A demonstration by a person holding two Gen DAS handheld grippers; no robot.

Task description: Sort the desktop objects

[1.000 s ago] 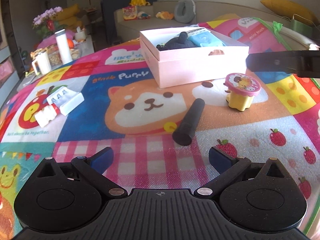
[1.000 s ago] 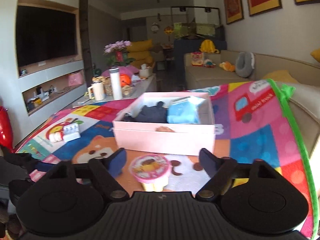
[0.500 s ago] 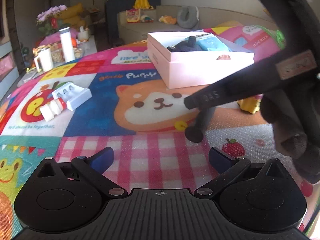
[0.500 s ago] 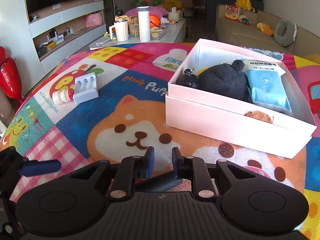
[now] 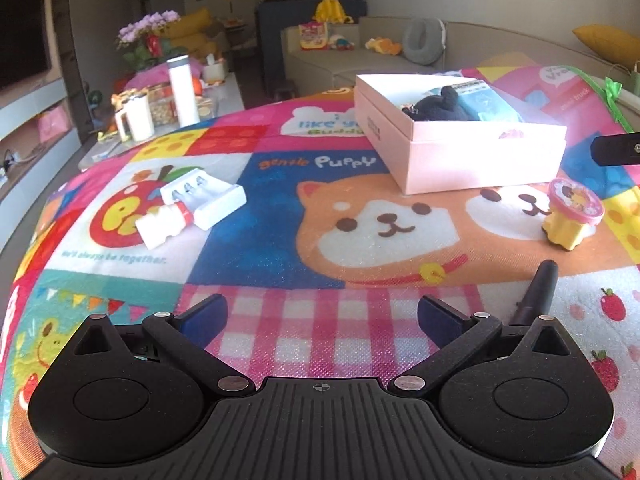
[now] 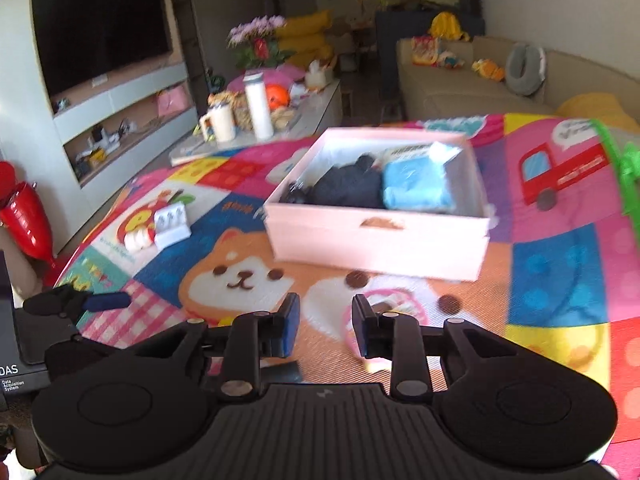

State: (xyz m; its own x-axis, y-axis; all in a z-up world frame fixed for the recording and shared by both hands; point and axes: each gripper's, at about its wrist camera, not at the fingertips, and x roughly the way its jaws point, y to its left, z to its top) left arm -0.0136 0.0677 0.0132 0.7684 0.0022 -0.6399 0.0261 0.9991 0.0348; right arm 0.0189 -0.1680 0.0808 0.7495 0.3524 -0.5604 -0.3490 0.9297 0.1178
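L wrist: left gripper [image 5: 320, 318] wide open, nothing between jaws, hovering over mat [image 5: 248, 248]. Black cylinder [image 5: 538, 294] lies on mat just right of its right finger. Yellow cup w/ pink lid [image 5: 572, 216] stands near pink box [image 5: 472, 160]; charger [image 5: 204, 198] + white bottle [image 5: 164, 226] touching, far left.

R wrist (blurred): right gripper [image 6: 325, 326] partly apart, jaws opening, nothing gripped. Cup [image 6: 390, 312] sits just beyond right fingertip, half hidden.

Risks: finger may clip cup lid and tip it; cylinder could roll if nudged; box already fairly full.
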